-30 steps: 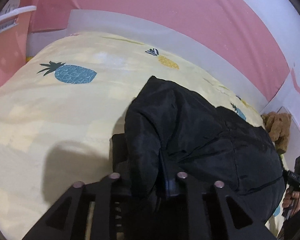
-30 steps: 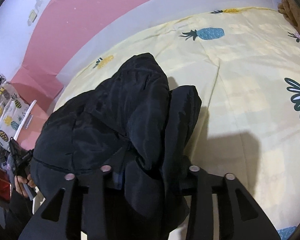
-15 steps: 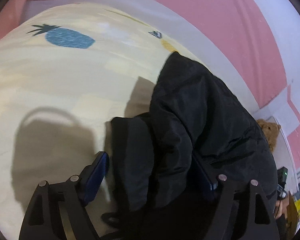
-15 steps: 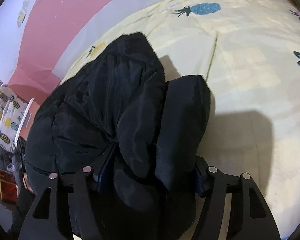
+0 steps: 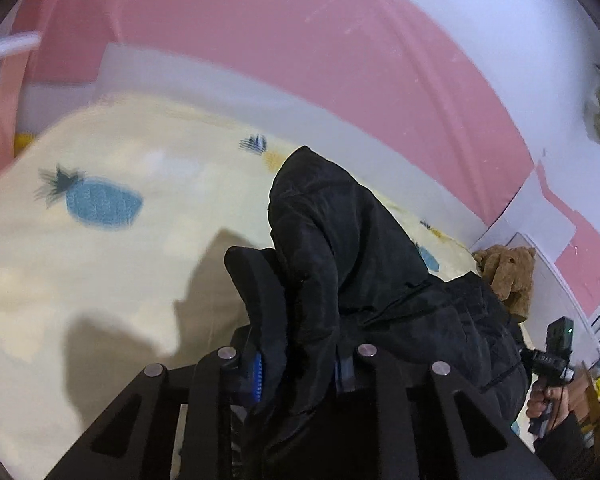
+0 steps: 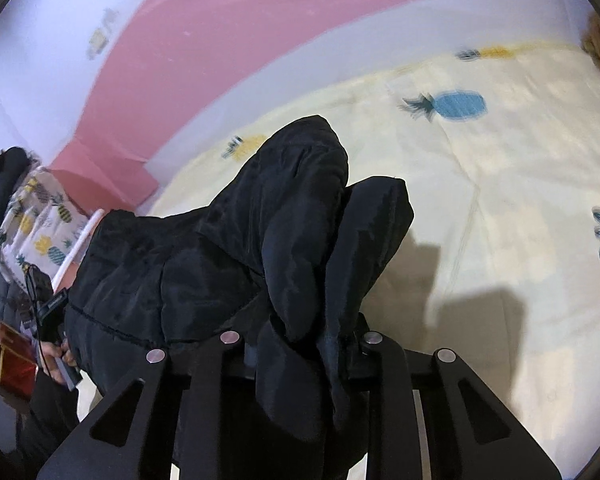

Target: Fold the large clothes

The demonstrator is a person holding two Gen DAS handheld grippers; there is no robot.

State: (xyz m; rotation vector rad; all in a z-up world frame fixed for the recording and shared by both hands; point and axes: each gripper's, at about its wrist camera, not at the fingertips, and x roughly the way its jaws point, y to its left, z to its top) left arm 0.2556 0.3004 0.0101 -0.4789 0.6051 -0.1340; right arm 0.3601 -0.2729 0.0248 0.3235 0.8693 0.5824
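Observation:
A bulky black padded jacket (image 5: 340, 240) lies bunched on the bed with the pale yellow pineapple-print cover (image 5: 100, 272). My left gripper (image 5: 300, 364) is closing on a thick fold of the jacket, its blue pads pressed into the cloth on both sides. In the right wrist view the same black jacket (image 6: 228, 248) hangs over my right gripper (image 6: 300, 344), whose jaws are also closing and pinch a thick fold. Both folds are lifted off the bed cover (image 6: 500, 200). The fingertips are mostly buried in fabric.
A brown teddy bear (image 5: 508, 276) sits at the bed's far right corner. The pink and white wall (image 5: 300, 60) runs behind the bed. A hand holding the other gripper shows at each view's edge (image 5: 548, 392) (image 6: 52, 344). A pineapple-print bundle (image 6: 36, 220) lies to the left.
Both grippers spread wide around the jacket's folds half a second ago and have now closed on them. Both have risen, lifting the jacket's near edge off the bed.

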